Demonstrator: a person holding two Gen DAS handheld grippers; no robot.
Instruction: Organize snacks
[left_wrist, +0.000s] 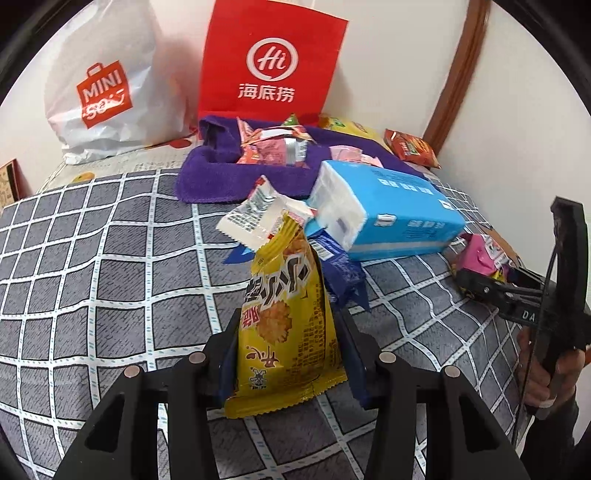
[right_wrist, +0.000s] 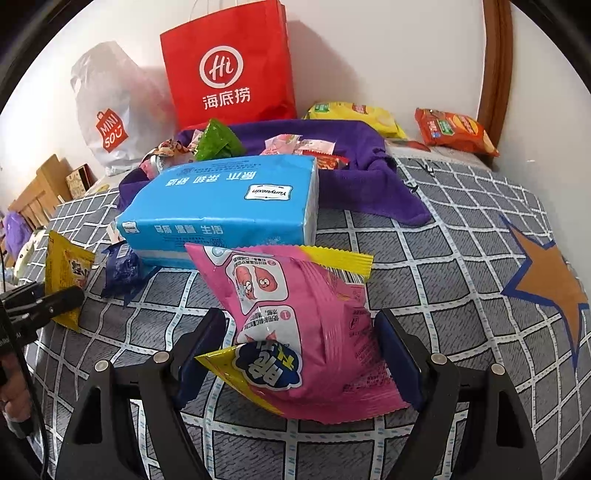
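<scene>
You have a yellow cracker packet (left_wrist: 286, 321) standing upright on the checked bedcover, a dark blue wrapped snack (left_wrist: 338, 267) just behind it, and a puffy pink snack bag (right_wrist: 306, 332) with yellow crimped ends, tilted.

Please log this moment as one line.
left claw: grips yellow pack | right claw: grips pink pack | both above bed

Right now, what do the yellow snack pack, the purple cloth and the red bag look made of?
Yellow snack pack: glossy plastic film, judging by its crimped, serrated seal and sheen.
Purple cloth: soft fuzzy textile, probably terry or microfibre; matte nap, loose folds.
Red bag: matte, stiff, stands upright with flat panels and creases; likely paper, though non-woven fabric is possible.
</scene>
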